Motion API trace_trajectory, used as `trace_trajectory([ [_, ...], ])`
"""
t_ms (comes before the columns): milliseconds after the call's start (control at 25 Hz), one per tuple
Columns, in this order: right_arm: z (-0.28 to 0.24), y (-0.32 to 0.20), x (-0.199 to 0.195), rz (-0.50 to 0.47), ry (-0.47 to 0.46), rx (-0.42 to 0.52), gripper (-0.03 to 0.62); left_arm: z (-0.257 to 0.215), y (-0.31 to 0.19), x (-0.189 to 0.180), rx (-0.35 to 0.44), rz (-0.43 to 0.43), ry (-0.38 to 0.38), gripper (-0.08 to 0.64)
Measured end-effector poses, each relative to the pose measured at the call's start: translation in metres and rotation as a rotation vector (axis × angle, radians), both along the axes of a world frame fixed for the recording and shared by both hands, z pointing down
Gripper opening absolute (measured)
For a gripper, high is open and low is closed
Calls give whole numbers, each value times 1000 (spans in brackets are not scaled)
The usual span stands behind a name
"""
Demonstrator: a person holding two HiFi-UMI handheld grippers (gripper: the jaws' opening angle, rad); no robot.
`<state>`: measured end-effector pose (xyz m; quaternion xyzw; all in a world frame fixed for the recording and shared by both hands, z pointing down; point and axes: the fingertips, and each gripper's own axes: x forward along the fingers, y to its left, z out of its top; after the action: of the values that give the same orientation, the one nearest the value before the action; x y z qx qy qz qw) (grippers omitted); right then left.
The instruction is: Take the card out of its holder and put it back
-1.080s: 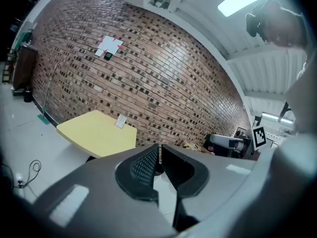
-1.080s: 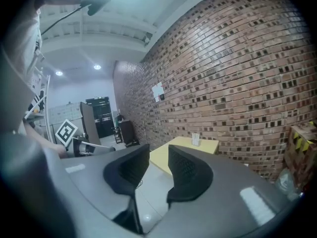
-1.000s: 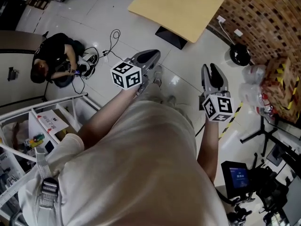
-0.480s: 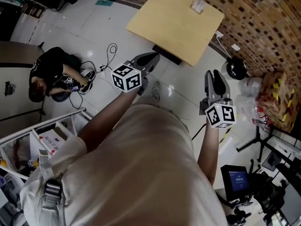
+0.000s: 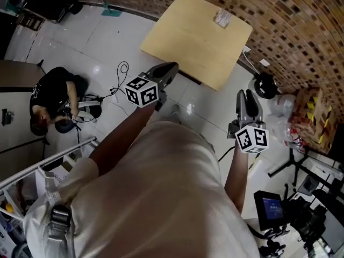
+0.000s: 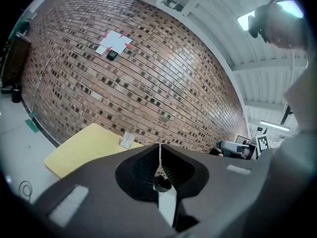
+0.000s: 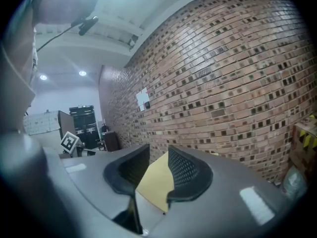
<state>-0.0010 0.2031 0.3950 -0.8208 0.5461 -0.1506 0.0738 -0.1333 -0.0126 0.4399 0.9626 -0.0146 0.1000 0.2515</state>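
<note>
A small card in its holder [image 5: 222, 17] lies near the far edge of a yellow table [image 5: 188, 42], by the brick wall. Both grippers are held out in the air over the white floor, short of the table. My left gripper [image 5: 167, 69] is shut with nothing between its jaws; in the left gripper view its tips [image 6: 159, 148] point at the table [image 6: 84, 150] and the card holder [image 6: 127, 140]. My right gripper [image 5: 248, 98] is open and empty; in the right gripper view the table top [image 7: 156, 182] shows through the gap of the gripper [image 7: 158, 157].
A person [image 5: 51, 98] sits on the floor at the left beside cables [image 5: 122, 71]. A brick wall [image 5: 301, 31] runs behind the table. A black round object [image 5: 263, 85], plastic bags, a cardboard box [image 5: 314, 112], stands and a small screen [image 5: 271, 208] crowd the right. A white rack [image 5: 48, 163] is lower left.
Both grippers have travelled forward toward the yellow table, which now sits closer and lower in the head view. The seated person and rack have slid back toward the lower left.
</note>
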Motion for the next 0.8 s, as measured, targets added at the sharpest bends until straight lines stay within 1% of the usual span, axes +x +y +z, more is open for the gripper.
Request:
trace_trajectory([
  [160, 2, -27, 8, 4, 10, -1, 112, -2, -31, 8, 15, 9, 7, 23],
  [440, 0, -75, 18, 17, 21, 16, 109, -2, -66, 20, 27, 40, 18, 23],
  [640, 1, -94, 24, 31, 14, 24, 106, -2, -77, 24, 26, 57, 18, 25],
  [800, 6, -106, 24, 17, 5, 22, 104, -2, -88, 18, 20, 38, 16, 23],
])
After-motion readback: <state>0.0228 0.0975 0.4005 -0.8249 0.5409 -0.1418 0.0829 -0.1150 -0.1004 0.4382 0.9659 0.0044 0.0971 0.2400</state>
